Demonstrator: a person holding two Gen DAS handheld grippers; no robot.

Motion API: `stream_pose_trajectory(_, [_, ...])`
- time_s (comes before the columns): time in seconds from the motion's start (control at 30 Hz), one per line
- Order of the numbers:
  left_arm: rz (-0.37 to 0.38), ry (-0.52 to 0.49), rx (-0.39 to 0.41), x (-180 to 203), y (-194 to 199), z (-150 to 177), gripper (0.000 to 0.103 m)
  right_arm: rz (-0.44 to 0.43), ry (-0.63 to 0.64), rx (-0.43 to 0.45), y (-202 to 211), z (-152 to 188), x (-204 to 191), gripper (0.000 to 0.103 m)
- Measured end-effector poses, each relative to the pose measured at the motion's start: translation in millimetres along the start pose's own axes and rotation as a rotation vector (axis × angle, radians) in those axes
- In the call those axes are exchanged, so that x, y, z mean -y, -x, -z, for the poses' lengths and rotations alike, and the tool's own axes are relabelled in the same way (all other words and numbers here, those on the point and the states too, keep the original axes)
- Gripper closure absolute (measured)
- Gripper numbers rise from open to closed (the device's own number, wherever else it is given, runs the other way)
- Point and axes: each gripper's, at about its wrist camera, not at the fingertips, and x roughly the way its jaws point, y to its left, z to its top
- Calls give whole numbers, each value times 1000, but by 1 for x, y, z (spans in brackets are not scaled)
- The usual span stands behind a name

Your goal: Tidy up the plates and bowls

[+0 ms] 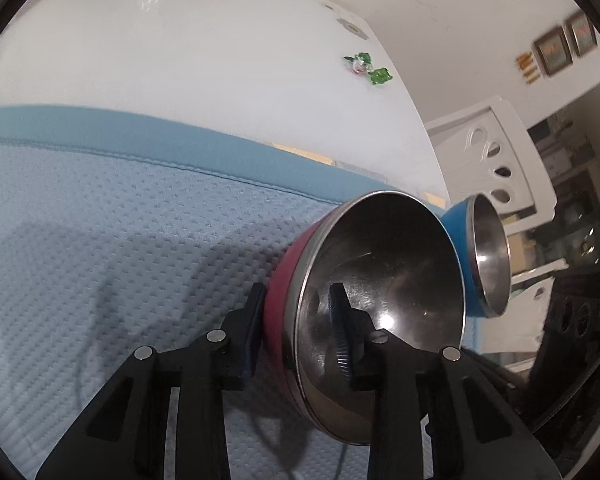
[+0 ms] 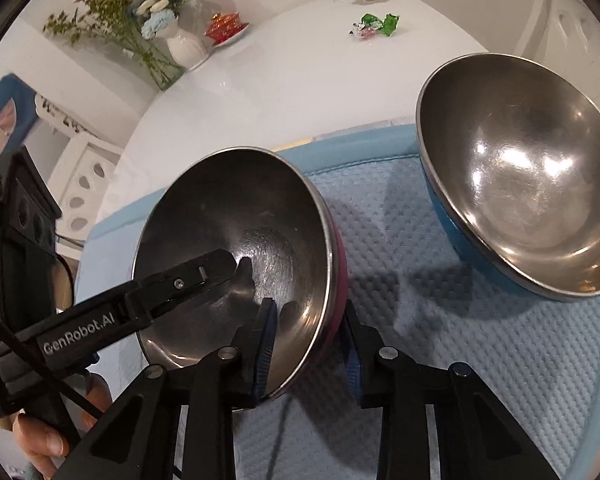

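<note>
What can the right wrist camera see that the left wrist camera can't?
Only the right wrist view shows the flower vase, the dish of red things, the hand holding the left tongs, and the right tongs themselves.

Only the left wrist view shows framed pictures on the wall.

Both show the red bowl gripped at its rim by both tongs, the blue bowl, the blue mat, the green candy wrappers and the white table.

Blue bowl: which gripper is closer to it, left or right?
Right. The right gripper straddles the red bowl's rim on the side facing the blue bowl; the left gripper clamps the red bowl's opposite rim.
</note>
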Motion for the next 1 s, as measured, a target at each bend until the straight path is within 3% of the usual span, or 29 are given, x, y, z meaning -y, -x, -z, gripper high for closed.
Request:
stream_pose_trajectory(0.23, [7,-29,39,16,38,18,76,-21,-18,-1,33,12,-9,73])
stream_pose_trajectory(0.43, [33,-18,91,28,88,47,76,1,43,34,79,34,-39,73])
stream_pose_trajectory(0.53, [35,-18,116,34,113,68,76,39,114,59,103,53,-62,73])
stream_pose_trajectory(0.73, [48,-21,168,43,161,111,76,19,142,46,140,101,-84,73])
stream_pose_trajectory(0.83, [14,-58,193,53,179,133,76,53,180,49,153,130,-96,73])
stream_pose_trajectory(0.9, [-23,-74,211,58,188,147,76,24,169,28,159,147,-99,73])
stream_pose_trajectory(1.0, [-16,-67,212,57,195,164,76,-3,147,2,164,168,-97,73])
